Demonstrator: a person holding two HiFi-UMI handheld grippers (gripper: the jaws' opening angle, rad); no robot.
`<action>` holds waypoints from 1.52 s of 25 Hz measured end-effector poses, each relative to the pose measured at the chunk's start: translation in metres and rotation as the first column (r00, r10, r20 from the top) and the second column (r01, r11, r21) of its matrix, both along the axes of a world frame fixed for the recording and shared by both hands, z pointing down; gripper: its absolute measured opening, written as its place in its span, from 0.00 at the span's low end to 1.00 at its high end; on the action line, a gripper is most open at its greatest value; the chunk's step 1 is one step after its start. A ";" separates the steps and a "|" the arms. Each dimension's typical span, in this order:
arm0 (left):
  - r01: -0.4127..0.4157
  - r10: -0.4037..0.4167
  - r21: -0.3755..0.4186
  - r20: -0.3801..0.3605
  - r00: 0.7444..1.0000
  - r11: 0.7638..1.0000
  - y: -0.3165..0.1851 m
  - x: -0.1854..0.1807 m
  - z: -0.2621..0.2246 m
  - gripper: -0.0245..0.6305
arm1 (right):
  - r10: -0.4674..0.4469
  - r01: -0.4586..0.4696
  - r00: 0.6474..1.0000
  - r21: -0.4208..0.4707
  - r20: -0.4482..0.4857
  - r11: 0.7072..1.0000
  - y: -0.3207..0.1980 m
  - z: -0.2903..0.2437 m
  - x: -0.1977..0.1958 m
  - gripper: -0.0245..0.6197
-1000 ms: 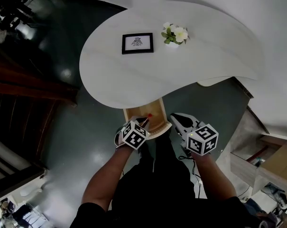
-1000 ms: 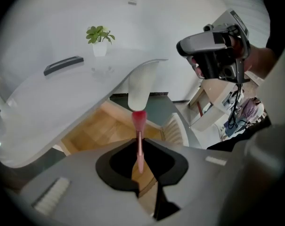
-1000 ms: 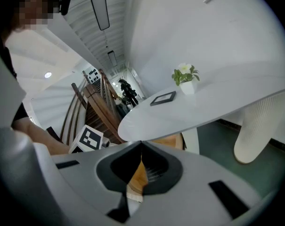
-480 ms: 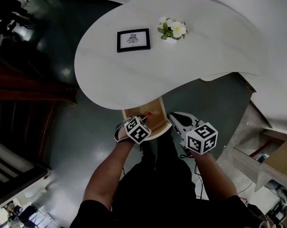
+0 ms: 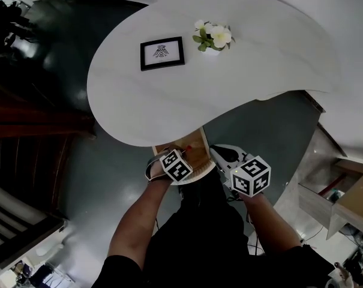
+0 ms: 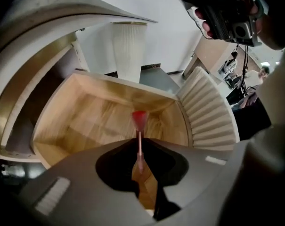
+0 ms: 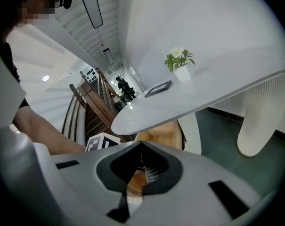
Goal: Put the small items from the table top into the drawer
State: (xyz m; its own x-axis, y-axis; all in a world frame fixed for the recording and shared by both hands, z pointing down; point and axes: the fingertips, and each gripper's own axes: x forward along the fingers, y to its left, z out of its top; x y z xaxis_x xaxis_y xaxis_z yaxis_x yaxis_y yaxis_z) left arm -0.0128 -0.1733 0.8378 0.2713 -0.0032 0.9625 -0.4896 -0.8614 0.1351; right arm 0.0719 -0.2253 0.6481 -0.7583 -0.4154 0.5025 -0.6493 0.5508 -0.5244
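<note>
A wooden drawer stands open under the near edge of the white table. My left gripper hangs over the drawer, shut on a thin pink stick with a red flared tip. The red tip points into the drawer, above its bare wooden floor. To the right of the drawer's ribbed front, my right gripper is shut with nothing in it. On the table top stand a black picture frame and a small white pot of flowers.
A ribbed white table leg rises behind the drawer. Dark wooden stairs lie to the left, and pale cabinets to the right. The floor is dark grey-green and glossy. The person's legs are right below the drawer front.
The head view has drifted, so the table sits further left in the picture. Both grippers stay at the drawer; the left one still grips the red-tipped stick.
</note>
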 end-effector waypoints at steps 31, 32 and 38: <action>-0.147 0.144 0.089 0.042 0.989 0.985 -0.001 0.000 -0.001 0.18 | 0.000 0.000 1.000 -0.002 -0.023 1.000 0.016 -0.004 0.018 0.06; -0.134 0.131 0.098 0.034 0.991 0.986 -0.001 -0.001 -0.006 0.18 | 0.000 0.000 1.000 0.005 -0.024 1.000 0.016 -0.008 0.018 0.06; -0.053 0.054 0.154 -0.005 0.999 0.987 0.000 -0.010 -0.040 0.18 | 0.010 -0.009 0.999 0.044 -0.032 0.999 0.014 -0.034 0.019 0.06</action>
